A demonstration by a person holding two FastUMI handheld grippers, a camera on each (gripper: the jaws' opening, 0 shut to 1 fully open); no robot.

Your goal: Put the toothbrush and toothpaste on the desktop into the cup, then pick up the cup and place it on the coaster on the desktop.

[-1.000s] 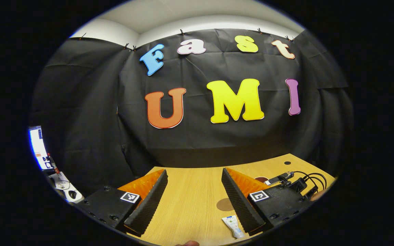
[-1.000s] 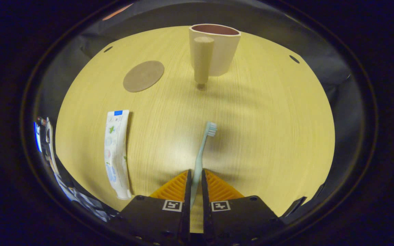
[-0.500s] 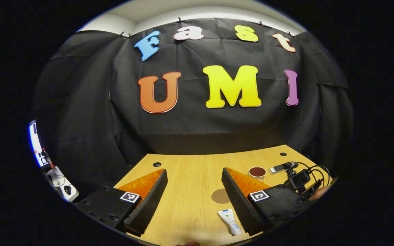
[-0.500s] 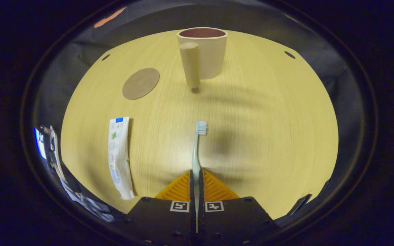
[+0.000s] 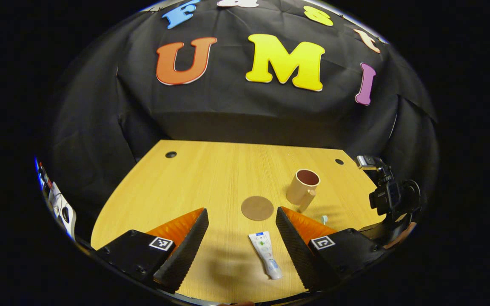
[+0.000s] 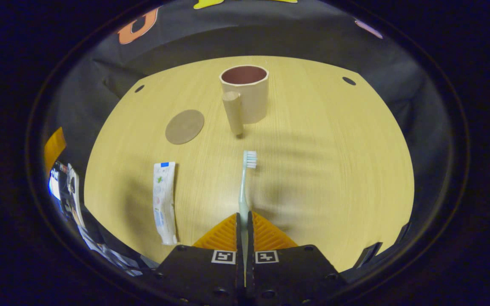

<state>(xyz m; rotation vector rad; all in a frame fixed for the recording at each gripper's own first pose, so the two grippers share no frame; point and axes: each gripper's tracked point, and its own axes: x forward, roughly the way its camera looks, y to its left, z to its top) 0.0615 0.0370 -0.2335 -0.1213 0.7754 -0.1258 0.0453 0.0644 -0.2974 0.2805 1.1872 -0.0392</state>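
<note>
- Clamping the handle of the pale mint plastic toothbrush [image 6: 243, 187], the right gripper [image 6: 243, 221] points its white bristles toward the tabletop's far edge.
- Beyond stands the beige handled cup [image 6: 245, 97]; left lie the round brown coaster [image 6: 184, 126] and white toothpaste tube [image 6: 163, 208].
- The left gripper [image 5: 240, 238] hangs with fingers apart above that tube [image 5: 265, 260], over the wooden tabletop's [image 5: 202, 178] near edge.

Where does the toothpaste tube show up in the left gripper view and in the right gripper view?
Left gripper view: the toothpaste tube lies on the desktop low in the picture, between this gripper's open fingers, nearer the right one.
Right gripper view: the tube lies lower left, left of the toothbrush clamped in this gripper.
Shared landmark: the round coaster, just beyond the tube's flat end.
</note>
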